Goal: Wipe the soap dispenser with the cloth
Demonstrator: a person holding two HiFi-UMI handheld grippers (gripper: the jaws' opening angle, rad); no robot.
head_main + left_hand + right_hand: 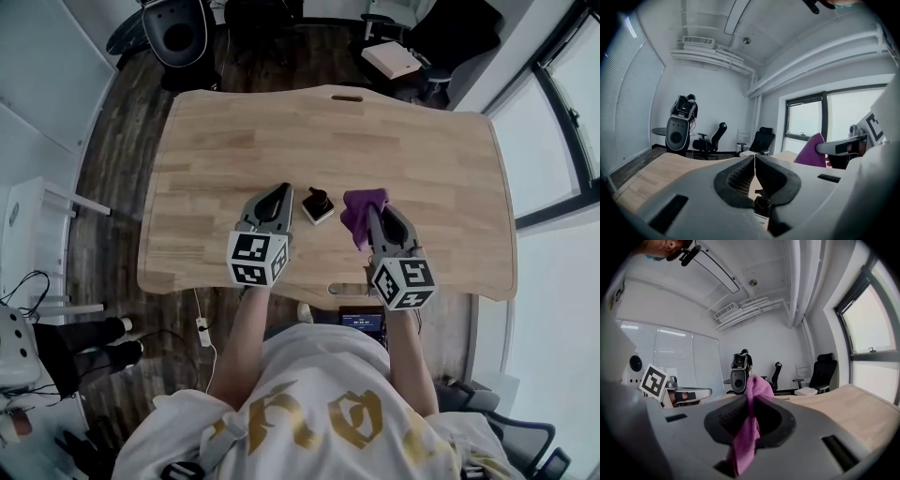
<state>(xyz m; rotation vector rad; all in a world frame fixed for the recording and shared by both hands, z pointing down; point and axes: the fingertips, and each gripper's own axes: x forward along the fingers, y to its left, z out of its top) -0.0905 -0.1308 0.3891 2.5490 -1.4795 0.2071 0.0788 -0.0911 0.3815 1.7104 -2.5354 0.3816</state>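
Pale wooden table [422,159] in an office, small dark soap dispenser [318,204] upright near its front edge, between both grippers, purple cloth [360,201] pinched in right gripper [374,214], left gripper [280,190] closed, empty, just beside the dispenser.

The soap dispenser [317,205] is standing on the worktop [422,141] between the left tongs [281,191] and the right tongs [375,212], the cloth [361,200] lying just right of it.
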